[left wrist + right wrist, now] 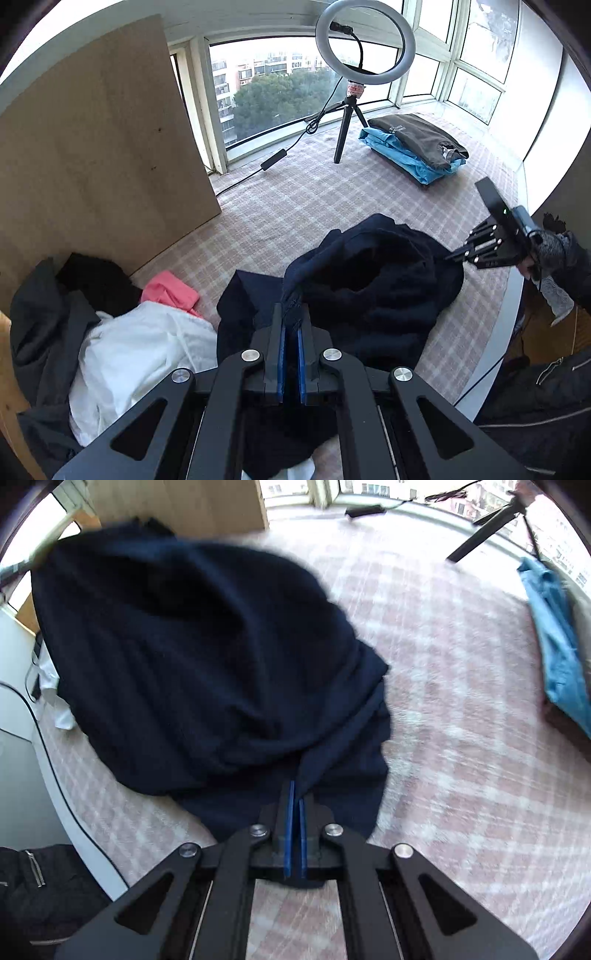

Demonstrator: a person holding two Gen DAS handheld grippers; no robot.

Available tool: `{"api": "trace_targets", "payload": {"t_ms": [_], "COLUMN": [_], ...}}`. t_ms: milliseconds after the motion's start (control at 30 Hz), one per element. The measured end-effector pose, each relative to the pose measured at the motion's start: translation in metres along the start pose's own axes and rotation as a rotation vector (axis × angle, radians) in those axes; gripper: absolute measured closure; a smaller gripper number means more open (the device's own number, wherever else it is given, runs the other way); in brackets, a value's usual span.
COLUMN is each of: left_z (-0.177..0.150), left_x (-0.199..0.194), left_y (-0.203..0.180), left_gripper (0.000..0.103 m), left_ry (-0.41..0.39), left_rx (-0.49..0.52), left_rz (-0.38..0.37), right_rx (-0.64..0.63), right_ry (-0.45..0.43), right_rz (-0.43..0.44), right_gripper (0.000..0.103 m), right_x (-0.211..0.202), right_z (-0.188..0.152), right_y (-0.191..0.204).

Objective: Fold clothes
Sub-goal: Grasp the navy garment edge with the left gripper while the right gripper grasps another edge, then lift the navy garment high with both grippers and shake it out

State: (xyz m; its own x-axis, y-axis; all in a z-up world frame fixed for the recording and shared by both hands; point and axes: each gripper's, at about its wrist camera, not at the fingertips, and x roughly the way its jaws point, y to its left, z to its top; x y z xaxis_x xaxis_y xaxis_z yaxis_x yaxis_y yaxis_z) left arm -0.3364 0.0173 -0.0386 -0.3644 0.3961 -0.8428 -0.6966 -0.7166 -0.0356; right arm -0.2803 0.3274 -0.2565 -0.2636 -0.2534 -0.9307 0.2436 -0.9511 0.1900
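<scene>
Left gripper [291, 325]: nearest the lens, blue pads nipped tight on a ribbed edge of the navy sweater [373, 280], cloth pulled up off the table.
Right gripper [296, 805]: jaws pinched narrow on another hem of the same garment; seen from the left wrist view it was at the sweater's far right edge, held by a gloved hand [546, 254].
Navy sweater: bunched and sagging betw. the two grips, mostly resting on the plaid tablecloth [295, 195], center-front.
Unfolded heap: white shirt [140, 354], pink item [170, 288] & dark clothes just left of the sweater.
Finished stack: grey garment [417, 136] atop blue garment [410, 158], well beyond the sweater, near the ring light [365, 40] by the window.
Step in hand: prob. picking up a fresh item and spreading it, no fold made yet.
Next move: likely calls for drawing both grips apart & lifting so the fabric hangs flat, then laying it smooth on bare cloth beyond the heap; right wrist view was blurred, so the exact hem couldn't be told.
</scene>
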Motion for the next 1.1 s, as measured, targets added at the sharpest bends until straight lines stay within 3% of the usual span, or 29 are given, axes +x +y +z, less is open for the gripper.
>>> {"api": "trace_targets", "payload": {"t_ms": [133,200,233,267,433,633,733,800,867,1100], "left_z": [-0.034,-0.050,-0.055,-0.061,-0.080,-0.092,-0.086,-0.070,-0.052,0.032], "left_x": [-0.021,-0.023,-0.020,-0.017,0.003,0.016,0.006,-0.017,-0.041,-0.174], "left_y": [0.012,0.018,0.022,0.026,0.037,0.047,0.046,0.035,0.023,-0.008], "left_gripper": [0.099,0.098,0.098,0.098,0.098,0.098,0.098,0.098,0.098,0.098], "left_ry": [-0.006,0.005,0.016,0.026,0.063,0.087,0.052,-0.010,-0.071,-0.349], "left_rx": [-0.102,-0.137,-0.152,-0.168,-0.220,-0.248,-0.263,-0.223,-0.180,-0.076], "left_rz": [0.004,0.026,0.038,0.050,0.051,0.065,0.102,0.114,0.131,0.200], "right_rx": [-0.045,-0.106,-0.136,-0.168,-0.344,-0.457,-0.409,-0.339,-0.272,-0.215], "right_ry": [-0.047,-0.073,-0.085,-0.097,-0.144,0.010,0.052,-0.017,-0.092,-0.553], "right_rz": [-0.056,-0.052,-0.051,-0.045,0.032,-0.021,-0.047,-0.009,0.020,-0.085], "right_gripper": [0.099,0.079,0.047,0.029,0.029,0.031,0.091,0.098,0.099,0.099], "right_x": [-0.032,-0.036,-0.039,-0.039,-0.022,0.039,0.044,0.008,-0.032,-0.274], "right_z": [0.000,0.005,0.008,0.011,0.030,0.038,0.041,0.051,0.061,0.087], "right_y": [0.014,0.034,0.043,0.053,0.098,0.121,0.109,0.096,0.085,0.080]}}
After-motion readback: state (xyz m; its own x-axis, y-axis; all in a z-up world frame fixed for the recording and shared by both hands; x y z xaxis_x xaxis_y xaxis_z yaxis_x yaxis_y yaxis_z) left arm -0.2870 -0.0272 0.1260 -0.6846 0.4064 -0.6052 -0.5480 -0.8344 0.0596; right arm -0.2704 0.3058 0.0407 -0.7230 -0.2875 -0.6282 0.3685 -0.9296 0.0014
